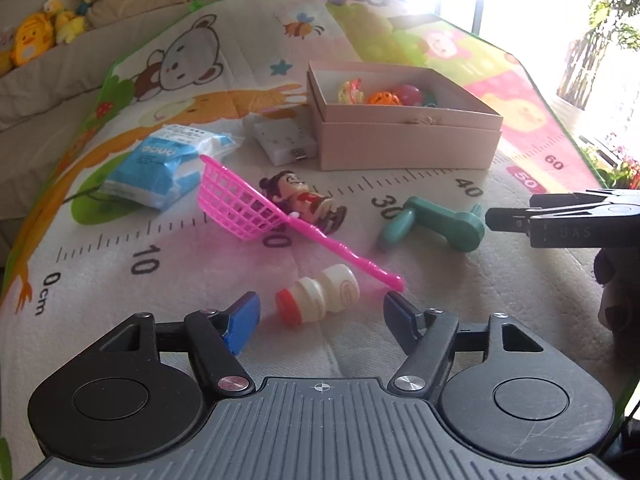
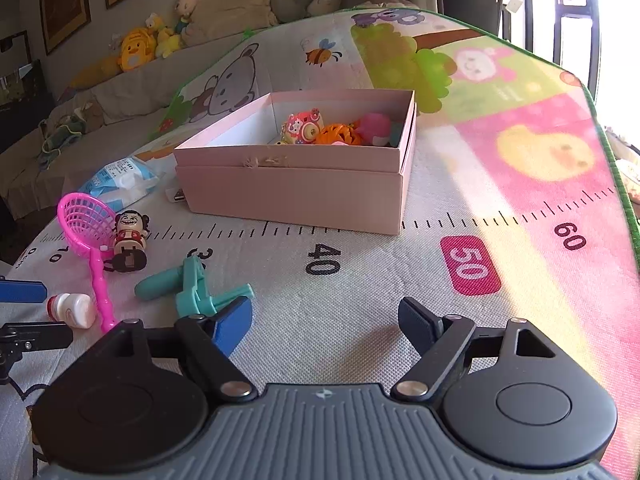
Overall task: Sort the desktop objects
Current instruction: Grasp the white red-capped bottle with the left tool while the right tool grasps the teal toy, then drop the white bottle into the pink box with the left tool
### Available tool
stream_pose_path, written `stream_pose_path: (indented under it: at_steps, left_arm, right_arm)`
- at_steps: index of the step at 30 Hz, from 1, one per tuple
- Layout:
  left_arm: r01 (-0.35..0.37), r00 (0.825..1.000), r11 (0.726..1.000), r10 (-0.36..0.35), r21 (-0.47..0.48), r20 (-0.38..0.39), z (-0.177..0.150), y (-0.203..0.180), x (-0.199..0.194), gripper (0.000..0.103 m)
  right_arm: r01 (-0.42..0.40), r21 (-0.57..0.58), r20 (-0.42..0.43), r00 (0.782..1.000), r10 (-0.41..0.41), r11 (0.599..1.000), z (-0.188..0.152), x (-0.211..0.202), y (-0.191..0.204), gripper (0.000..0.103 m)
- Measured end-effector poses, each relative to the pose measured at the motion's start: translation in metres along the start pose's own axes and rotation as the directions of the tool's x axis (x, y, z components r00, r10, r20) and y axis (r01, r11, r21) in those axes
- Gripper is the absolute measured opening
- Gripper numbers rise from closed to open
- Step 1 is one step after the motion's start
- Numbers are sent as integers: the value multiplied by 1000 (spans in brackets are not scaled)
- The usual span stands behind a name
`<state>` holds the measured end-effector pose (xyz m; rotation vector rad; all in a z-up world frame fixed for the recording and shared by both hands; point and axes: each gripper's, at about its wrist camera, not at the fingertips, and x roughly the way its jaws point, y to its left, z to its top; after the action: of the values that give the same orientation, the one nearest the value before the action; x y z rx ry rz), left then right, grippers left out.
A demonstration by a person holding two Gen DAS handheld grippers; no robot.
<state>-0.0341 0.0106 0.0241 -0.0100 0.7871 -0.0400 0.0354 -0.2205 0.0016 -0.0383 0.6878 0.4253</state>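
My left gripper is open, its blue fingertips on either side of a small white bottle with a red cap lying on the play mat; the bottle also shows in the right wrist view. A pink toy net leans on a cartoon figurine behind it. A teal toy lies to the right. An open pink box holds several toys. My right gripper is open and empty over bare mat, with the teal toy at its left fingertip.
A blue and white tissue pack and a white power strip lie left of the box. Plush toys sit on the sofa behind. The mat's green edge runs along the right. The box stands ahead of the right gripper.
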Motion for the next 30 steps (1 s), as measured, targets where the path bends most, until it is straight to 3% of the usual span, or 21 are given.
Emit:
stream_pose_path:
  at_steps: [4, 6, 7, 9, 11, 12, 17, 20, 25, 27, 28, 30]
  left_arm:
    - [-12, 1000, 999, 13, -48, 13, 4, -3, 8, 61]
    - [-11, 1000, 998, 12, -56, 17, 6, -2, 11, 48]
    - [-7, 1000, 998, 8, -57, 16, 6, -1, 12, 48]
    - [1, 1000, 999, -1, -43, 20, 5, 0, 11, 48]
    - [7, 1000, 999, -6, -33, 24, 2, 1, 8, 48]
    - [8, 1000, 1000, -7, -29, 28, 1, 2, 6, 48]
    - [3, 999, 1000, -2, -6, 50, -3, 4, -7, 48]
    - [-1, 998, 1000, 0, 21, 67, -5, 2, -16, 48]
    - [31, 993, 997, -39, 68, 111, -2, -6, -36, 48]
    - [63, 986, 994, -76, 90, 150, 7, -11, -49, 48]
    - [70, 980, 992, -88, 108, 176, 14, -13, -55, 48]
    - [65, 961, 984, -106, 165, 254, 35, -21, -68, 48]
  right_arm:
    - [-43, -72, 13, 999, 44, 996, 4, -11, 12, 81]
    - [-69, -132, 27, 997, 73, 989, 9, -18, 24, 81]
    - [-75, -164, 33, 996, 81, 984, 12, -20, 30, 80]
    - [-82, -241, 45, 994, 96, 967, 16, -22, 45, 69]
    - [-94, -316, 27, 994, 107, 944, 20, -17, 61, 52]
    - [-100, -336, 9, 994, 109, 937, 21, -11, 68, 50]
    - [-109, -347, -92, 992, 82, 932, 23, 19, 83, 18]
    - [-114, -354, -120, 990, 76, 928, 21, 15, 85, 11]
    - [-162, -350, -136, 983, 121, 922, 20, -30, 74, 11]
    - [-153, -327, -102, 987, 126, 933, 29, -56, 62, 11]
    - [-144, -313, -75, 989, 127, 939, 35, -68, 56, 0]
    - [-121, -272, 3, 992, 127, 954, 55, -93, 43, 0]
